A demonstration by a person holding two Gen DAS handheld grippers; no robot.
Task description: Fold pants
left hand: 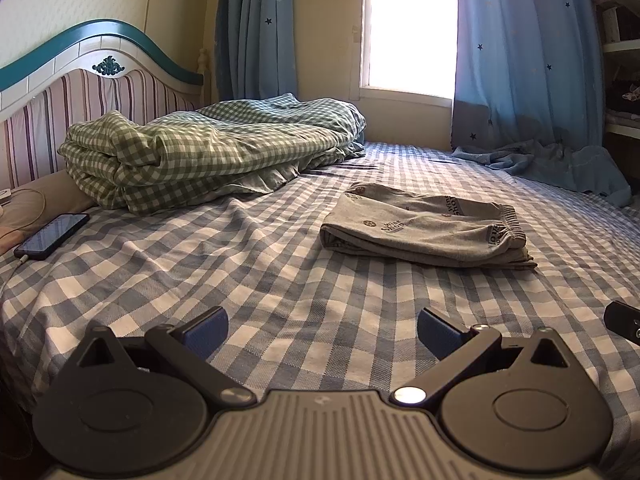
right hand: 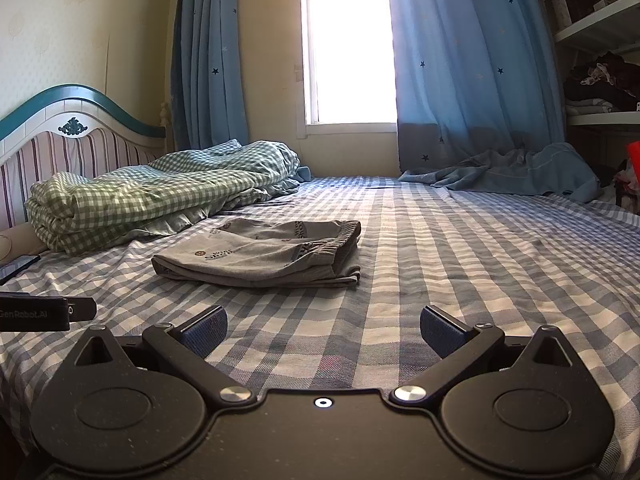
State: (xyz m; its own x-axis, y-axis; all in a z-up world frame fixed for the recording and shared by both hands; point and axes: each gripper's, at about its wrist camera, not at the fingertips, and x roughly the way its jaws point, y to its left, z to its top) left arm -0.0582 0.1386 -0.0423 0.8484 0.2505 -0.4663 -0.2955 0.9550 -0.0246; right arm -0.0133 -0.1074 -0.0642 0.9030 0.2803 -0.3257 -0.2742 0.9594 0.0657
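Grey printed pants (left hand: pixel 428 232) lie folded in a compact stack on the blue-and-white checked bed sheet (left hand: pixel 240 264), waistband to the right. They also show in the right wrist view (right hand: pixel 264 256). My left gripper (left hand: pixel 322 330) is open and empty, low over the sheet, well short of the pants. My right gripper (right hand: pixel 324 330) is open and empty too, in front of the pants and apart from them. The right gripper's edge shows at the left wrist view's right border (left hand: pixel 624 318); the left gripper's body shows in the right wrist view (right hand: pixel 44 312).
A folded green checked duvet (left hand: pixel 208 152) lies by the striped headboard (left hand: pixel 60 108). A phone (left hand: pixel 52 236) with a cable rests at the left. Blue curtains (left hand: pixel 528 60) pool on the bed's far edge below the window (left hand: pixel 408 28). Shelves (right hand: pixel 600 40) stand at the right.
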